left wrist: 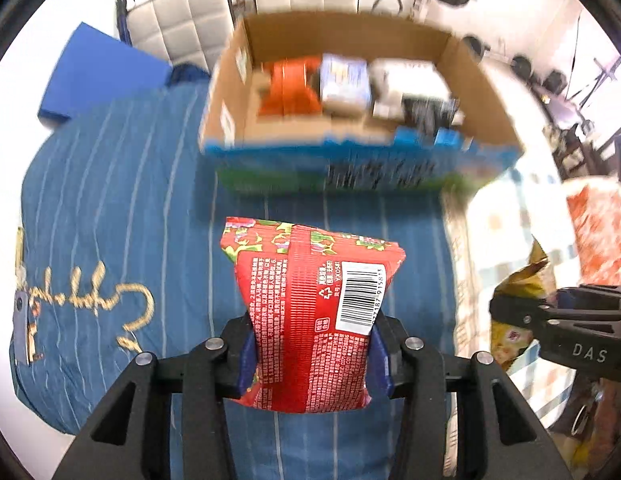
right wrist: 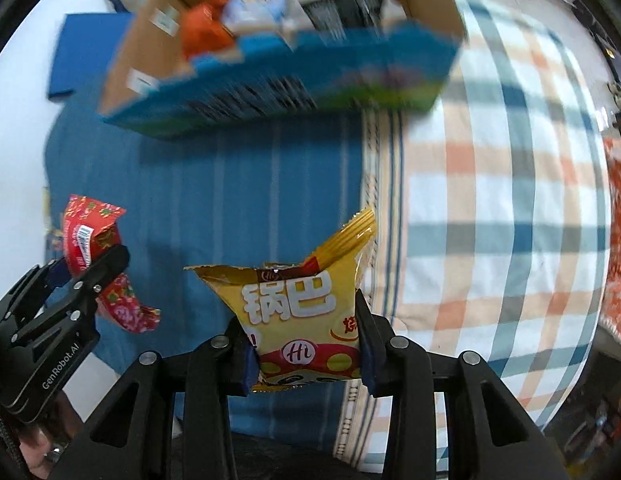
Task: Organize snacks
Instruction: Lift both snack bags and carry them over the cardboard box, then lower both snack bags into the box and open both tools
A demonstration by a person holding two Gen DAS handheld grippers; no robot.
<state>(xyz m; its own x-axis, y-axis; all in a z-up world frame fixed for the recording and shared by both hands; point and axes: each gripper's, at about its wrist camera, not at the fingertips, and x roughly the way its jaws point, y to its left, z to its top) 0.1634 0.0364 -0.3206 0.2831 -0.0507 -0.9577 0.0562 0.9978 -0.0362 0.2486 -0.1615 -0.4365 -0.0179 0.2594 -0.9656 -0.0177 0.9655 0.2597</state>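
Both grippers are carrying snacks above the bed, w/ the open cardboard box [left wrist: 350,92] sitting ahead of them on the blue striped quilt [left wrist: 122,184]; that box-ahead-of-tongs relation is what the coming move looks to be turning on. Left gripper [left wrist: 310,360] is clenching a red snack packet [left wrist: 310,312], barcode side facing the cam, the pkt's long axis running straight out along the fingers toward the box, blue pads pressing its lower half from both sides. Right gripper [right wrist: 306,356] is gripping a yellow crispy-rice snack bag [right wrist: 298,312], pads squeezing its lower sides, crinkled top corner sticking up and to the right; jaws are edging slightly tighter on it. In the left wrist view the box is lying almost dead ahead, its blue printed front wall facing the tongs, opening showing an orange pack [left wrist: 290,88] and a pale blue-white pack [left wrist: 346,80] already inside, so the left hand seems nearer and better lined up. In the right wrist view the box [right wrist: 270,80] is sitting up and to the left, so the right hand would prob. need to be swinging leftward. A plaid blanket [right wrist: 490,220] is covering the bed's right part. Both pkts are hanging clear of the quilt, well apart from each other; the blurred box is hinting at fast motion.
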